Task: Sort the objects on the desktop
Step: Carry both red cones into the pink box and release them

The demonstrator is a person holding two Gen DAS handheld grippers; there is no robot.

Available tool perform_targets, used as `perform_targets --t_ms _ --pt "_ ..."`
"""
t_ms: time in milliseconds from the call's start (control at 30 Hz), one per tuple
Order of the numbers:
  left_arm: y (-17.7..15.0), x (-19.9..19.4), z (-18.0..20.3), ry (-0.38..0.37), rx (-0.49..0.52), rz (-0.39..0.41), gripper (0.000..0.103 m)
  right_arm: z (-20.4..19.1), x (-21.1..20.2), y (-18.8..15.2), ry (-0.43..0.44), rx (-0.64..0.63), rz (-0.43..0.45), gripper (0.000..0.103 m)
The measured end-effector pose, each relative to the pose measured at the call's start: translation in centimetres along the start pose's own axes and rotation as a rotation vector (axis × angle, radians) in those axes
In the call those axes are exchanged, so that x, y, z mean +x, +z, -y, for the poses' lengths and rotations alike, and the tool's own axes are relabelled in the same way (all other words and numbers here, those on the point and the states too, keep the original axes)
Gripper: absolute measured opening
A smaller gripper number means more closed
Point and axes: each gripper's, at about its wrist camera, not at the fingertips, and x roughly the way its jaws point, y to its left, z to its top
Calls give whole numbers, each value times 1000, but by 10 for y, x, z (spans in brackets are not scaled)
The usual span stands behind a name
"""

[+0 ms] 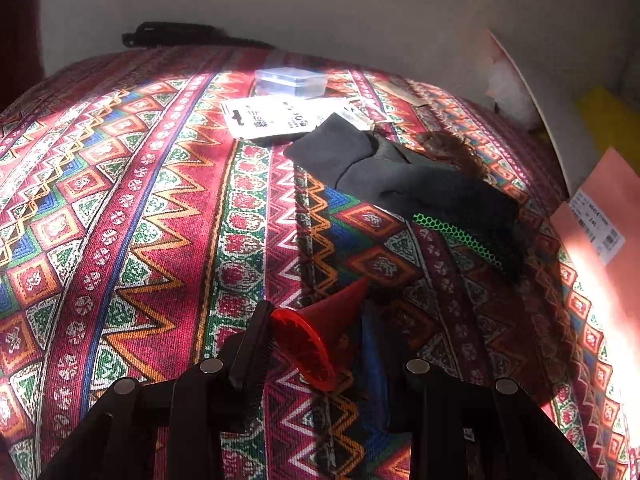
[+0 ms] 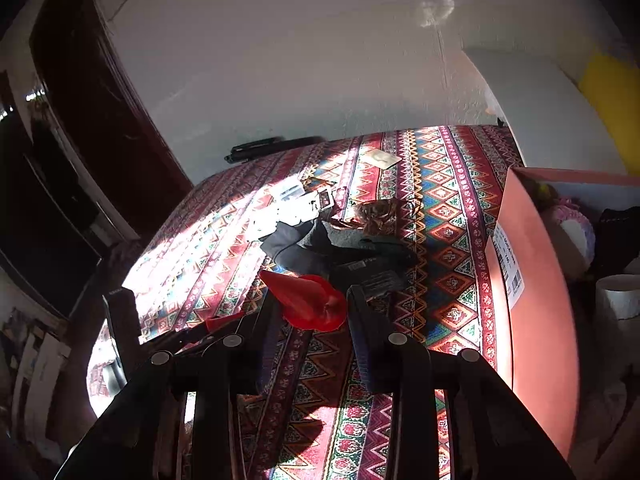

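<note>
A red funnel (image 1: 316,332) lies on the patterned tablecloth (image 1: 160,200), tip pointing towards a black cloth item with a green mesh strip (image 1: 400,184). My left gripper (image 1: 316,344) is open around the funnel; the rim touches the left finger, and the right finger stands clear. In the right wrist view, a red funnel (image 2: 308,300) sits between the fingers of my right gripper (image 2: 314,312), which is shut on its wide end, above the cloth. The black cloth item (image 2: 340,248) lies just beyond it. Another red piece (image 2: 224,321) shows to the left, partly hidden.
A clear plastic box (image 1: 290,80), a white printed card pack (image 1: 276,118) and a brown tuft (image 1: 452,148) lie at the back. An open pink box (image 2: 532,300) with a label stands on the right, holding soft items. A black object (image 1: 180,36) rests along the far edge by the wall.
</note>
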Motion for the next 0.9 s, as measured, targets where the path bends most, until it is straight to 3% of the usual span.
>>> perform_targets --t_ms 433,900 --pt "11 -106 85 -173 68 144 34 11 -54 2 1 11 108 35" --pt "23 -132 188 -298 171 146 34 85 -145 -2 -53 129 272 35"
